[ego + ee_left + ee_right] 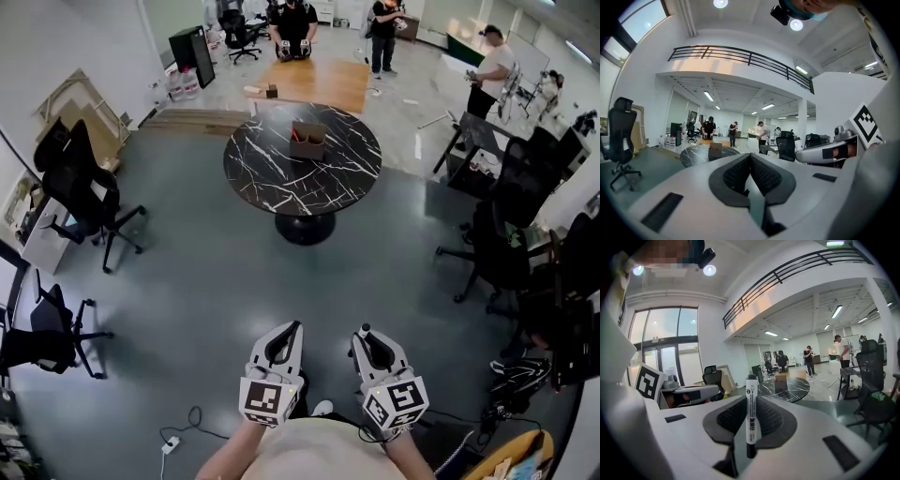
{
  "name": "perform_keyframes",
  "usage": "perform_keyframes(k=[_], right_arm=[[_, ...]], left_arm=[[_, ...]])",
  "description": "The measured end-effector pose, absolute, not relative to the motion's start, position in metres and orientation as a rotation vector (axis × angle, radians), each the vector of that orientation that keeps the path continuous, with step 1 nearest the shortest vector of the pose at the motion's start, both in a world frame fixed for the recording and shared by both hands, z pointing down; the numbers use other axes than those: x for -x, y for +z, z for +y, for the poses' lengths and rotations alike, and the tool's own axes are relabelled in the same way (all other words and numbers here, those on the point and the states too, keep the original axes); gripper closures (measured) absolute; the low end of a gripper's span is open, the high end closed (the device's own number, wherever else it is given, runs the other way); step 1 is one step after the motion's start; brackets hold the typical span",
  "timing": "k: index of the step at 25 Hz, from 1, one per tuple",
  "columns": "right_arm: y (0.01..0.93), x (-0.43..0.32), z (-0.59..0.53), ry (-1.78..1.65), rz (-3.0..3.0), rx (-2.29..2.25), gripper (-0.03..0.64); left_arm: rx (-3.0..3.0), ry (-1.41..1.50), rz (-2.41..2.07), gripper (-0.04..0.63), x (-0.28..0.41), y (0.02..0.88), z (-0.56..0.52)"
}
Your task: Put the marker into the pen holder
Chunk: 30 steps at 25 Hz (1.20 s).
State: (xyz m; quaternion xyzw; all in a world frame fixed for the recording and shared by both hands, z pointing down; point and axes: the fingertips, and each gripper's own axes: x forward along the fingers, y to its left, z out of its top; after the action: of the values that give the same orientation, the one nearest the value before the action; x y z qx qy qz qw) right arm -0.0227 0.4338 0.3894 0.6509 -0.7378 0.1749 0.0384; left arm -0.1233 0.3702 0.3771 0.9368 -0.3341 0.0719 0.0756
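Observation:
A white marker with black caps point(751, 420) stands upright between the jaws of my right gripper point(751, 401), which is shut on it. In the head view its black tip pokes up from the right gripper point(367, 336), held low in front of my body. My left gripper point(291, 335) is beside it, shut with nothing in it; its pads point(761, 174) press together. Well ahead stands a round black marble table point(272, 173) with a brown box-like pen holder point(307, 141) on it. The holder also appears small in the right gripper view point(780, 380) and in the left gripper view point(715, 149).
Grey floor lies between me and the table. Black office chairs stand at the left point(80, 187), lower left point(42, 337) and right point(502, 248). A power strip and cable point(171, 442) lie on the floor. Several people point(492, 70) stand farther back near a wooden board point(314, 84).

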Motion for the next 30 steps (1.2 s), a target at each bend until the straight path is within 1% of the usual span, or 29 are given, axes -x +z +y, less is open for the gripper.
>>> perform_keyframes(k=[8, 15, 22, 24, 27, 30], right_arm=[[0.376, 0.006, 0.309, 0.525, -2.221, -2.038, 0.541], [0.373, -0.002, 0.242, 0.514, -2.214, -2.028, 0.540], [0.390, -0.047, 0.189, 0.545, -2.218, -2.003, 0.540], [0.392, -0.067, 0.171, 0.555, -2.234, -1.989, 0.541], [0.392, -0.102, 0.140, 0.563, -2.275, -1.957, 0.540], [0.391, -0.138, 0.109, 0.565, -2.322, -1.910, 0.540]], left_arm=[[-2.849, 0.149, -0.900, 0.584, 0.095, 0.365, 0.254], [-2.829, 0.118, -0.899, 0.584, 0.083, 0.365, 0.190], [-2.807, 0.119, -0.974, 0.584, 0.047, 0.374, 0.134], [-2.798, 0.100, -1.009, 0.583, 0.030, 0.373, 0.115], [-2.797, 0.208, -1.034, 0.584, -0.001, 0.378, 0.092], [-2.786, 0.161, -1.103, 0.584, -0.037, 0.375, 0.066]])
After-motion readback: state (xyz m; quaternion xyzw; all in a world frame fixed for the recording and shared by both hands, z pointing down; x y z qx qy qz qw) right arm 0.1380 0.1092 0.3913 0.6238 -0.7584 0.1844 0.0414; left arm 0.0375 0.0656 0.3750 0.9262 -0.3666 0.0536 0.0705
